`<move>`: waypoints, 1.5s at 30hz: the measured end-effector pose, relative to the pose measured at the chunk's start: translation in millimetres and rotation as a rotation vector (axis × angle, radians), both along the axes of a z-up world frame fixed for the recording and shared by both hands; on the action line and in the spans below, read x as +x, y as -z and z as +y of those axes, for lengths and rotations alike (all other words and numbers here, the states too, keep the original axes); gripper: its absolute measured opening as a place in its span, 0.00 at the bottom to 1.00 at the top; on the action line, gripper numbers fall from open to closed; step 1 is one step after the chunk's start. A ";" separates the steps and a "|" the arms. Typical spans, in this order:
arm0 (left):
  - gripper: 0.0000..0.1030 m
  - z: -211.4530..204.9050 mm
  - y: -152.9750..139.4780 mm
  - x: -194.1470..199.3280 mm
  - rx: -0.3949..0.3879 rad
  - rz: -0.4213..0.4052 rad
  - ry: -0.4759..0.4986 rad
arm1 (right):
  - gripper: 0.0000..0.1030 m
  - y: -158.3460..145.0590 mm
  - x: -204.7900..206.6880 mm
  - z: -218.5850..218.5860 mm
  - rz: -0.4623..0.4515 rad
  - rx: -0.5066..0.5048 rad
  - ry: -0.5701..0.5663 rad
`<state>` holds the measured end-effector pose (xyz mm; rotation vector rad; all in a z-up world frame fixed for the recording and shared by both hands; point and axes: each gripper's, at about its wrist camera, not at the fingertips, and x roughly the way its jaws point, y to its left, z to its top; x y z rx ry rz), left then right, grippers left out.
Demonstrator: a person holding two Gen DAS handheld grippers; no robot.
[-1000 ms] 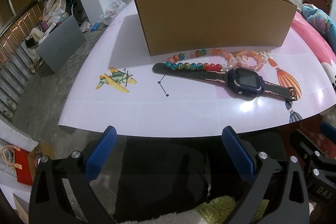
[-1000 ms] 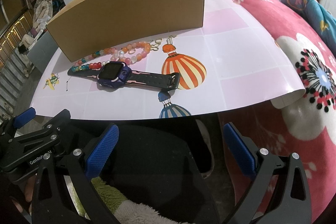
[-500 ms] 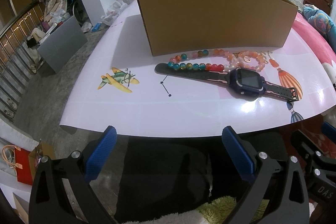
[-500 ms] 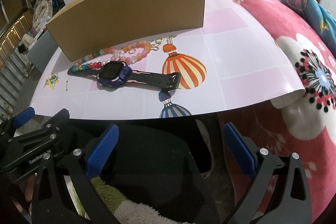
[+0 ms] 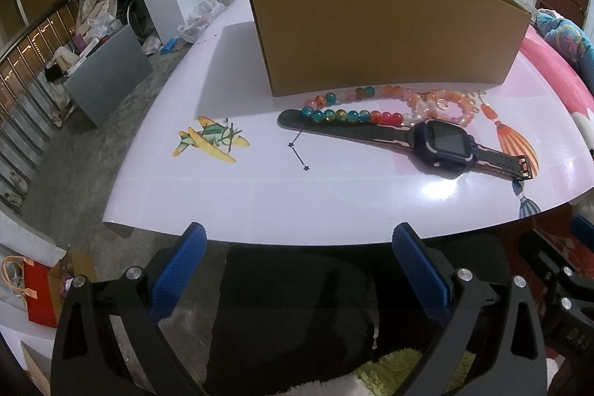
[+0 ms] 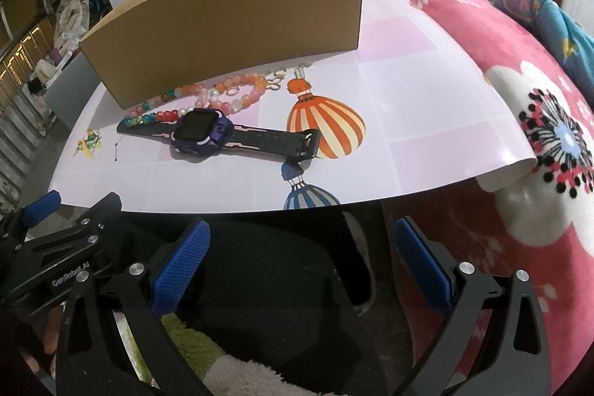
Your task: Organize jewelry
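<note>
A dark blue smartwatch (image 5: 441, 143) (image 6: 202, 135) with a black strap lies flat on the pale table (image 5: 260, 203) (image 6: 408, 121). Behind it, a string of coloured beads (image 5: 371, 110) (image 6: 222, 99) runs along the foot of an open cardboard box (image 5: 386, 25) (image 6: 230, 28). My left gripper (image 5: 297, 247) hangs open below the table's near edge, holding nothing. My right gripper (image 6: 300, 244) is open too, also short of the table edge and to the right of the watch. The left gripper's fingers (image 6: 41, 206) show at the lower left of the right wrist view.
Balloon and plane pictures are printed on the table surface. A pink flowered blanket (image 6: 519, 121) lies to the right of the table. A grey box (image 5: 107, 73), clutter and a railing (image 5: 22, 121) stand on the floor to the left. A red bag (image 5: 37, 295) sits lower left.
The left wrist view has shifted a little, so the box and watch sit slightly further right. The right gripper has barely moved. Both stay open.
</note>
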<state>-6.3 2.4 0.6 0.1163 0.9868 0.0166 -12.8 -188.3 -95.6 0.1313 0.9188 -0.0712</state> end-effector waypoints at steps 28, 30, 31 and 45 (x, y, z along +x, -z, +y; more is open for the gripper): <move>0.96 12.6 22.6 49.4 0.013 0.057 0.068 | 0.93 13.3 18.8 -13.3 -0.022 0.053 -0.041; 0.96 13.8 23.3 52.9 0.008 0.074 0.080 | 0.93 11.8 18.5 -13.8 -0.036 0.050 -0.040; 0.96 17.6 25.1 58.3 0.007 0.076 0.083 | 0.93 10.8 17.9 -14.5 -0.044 0.049 -0.040; 0.96 18.4 28.1 65.1 0.025 0.069 0.113 | 0.93 -2.2 13.6 -19.2 -0.163 0.067 -0.060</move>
